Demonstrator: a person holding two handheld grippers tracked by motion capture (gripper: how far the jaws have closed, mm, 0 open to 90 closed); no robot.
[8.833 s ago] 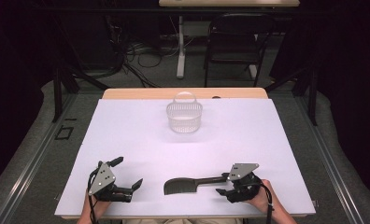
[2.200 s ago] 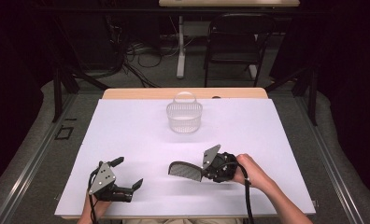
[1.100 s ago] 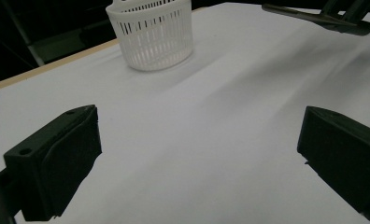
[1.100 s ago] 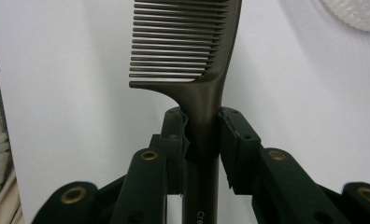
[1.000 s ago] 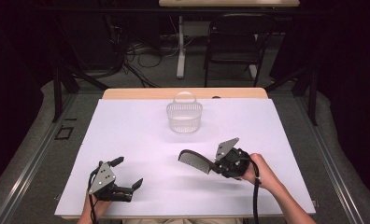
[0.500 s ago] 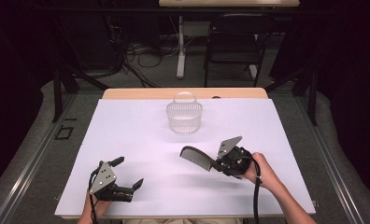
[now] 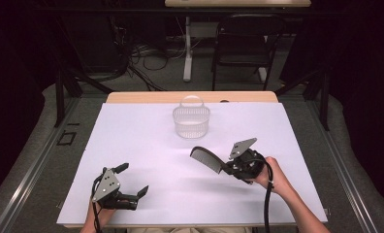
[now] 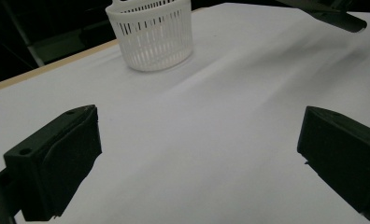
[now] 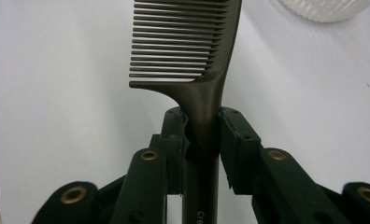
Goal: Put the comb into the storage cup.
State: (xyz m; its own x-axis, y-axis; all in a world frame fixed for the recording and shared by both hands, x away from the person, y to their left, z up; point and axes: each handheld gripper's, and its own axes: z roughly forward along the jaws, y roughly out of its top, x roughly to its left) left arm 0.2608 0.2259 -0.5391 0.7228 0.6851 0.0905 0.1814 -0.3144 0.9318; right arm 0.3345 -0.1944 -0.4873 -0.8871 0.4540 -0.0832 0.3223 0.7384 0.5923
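Nearest you, well short of the basket [image 7: 191,121], your left gripper [image 7: 132,191] rests on the white surface [image 7: 146,145] with its jaws spread and nothing between them. Closer to the basket, on its right, your right gripper [image 7: 225,169] pinches the comb [image 7: 205,158] by its handle, lifted clear, teeth end aimed toward the basket. The grip sits on a narrow, smooth handle, so a quick swing could let the comb pivot or slip before it reaches the basket
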